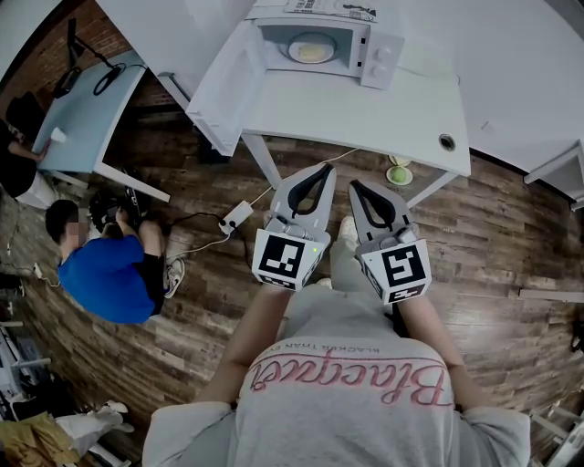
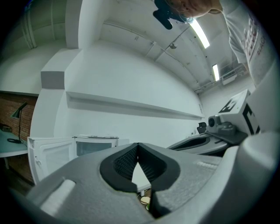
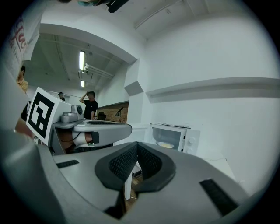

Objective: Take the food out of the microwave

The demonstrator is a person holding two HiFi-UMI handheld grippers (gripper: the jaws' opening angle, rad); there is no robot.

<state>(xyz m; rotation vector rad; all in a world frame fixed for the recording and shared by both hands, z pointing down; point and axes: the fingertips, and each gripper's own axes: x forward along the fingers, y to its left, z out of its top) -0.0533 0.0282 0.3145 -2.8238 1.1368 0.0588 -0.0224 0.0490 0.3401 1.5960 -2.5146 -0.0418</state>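
Fingers [image 2: 124, 162] of left gripper [image 1: 326, 171] together, empty; food [image 1: 311, 49] inside microwave [image 1: 381, 60].

The food [image 1: 311, 49] in the microwave [image 1: 365, 55] is only a pale yellowish patch, too small to tell what it is, and the right gripper view shows it no clearer. In the left gripper view the left gripper [image 2: 138, 145] hides the microwave's lower part with its own body. The head view's upper edge cuts off the papers [image 1: 315, 9] on top of the microwave. A small greenish thing [image 1: 399, 173] sits partly under the bench [image 1: 365, 119] edge — too small to name. A mosaic patch covers the face of the seated person [image 1: 105, 274].
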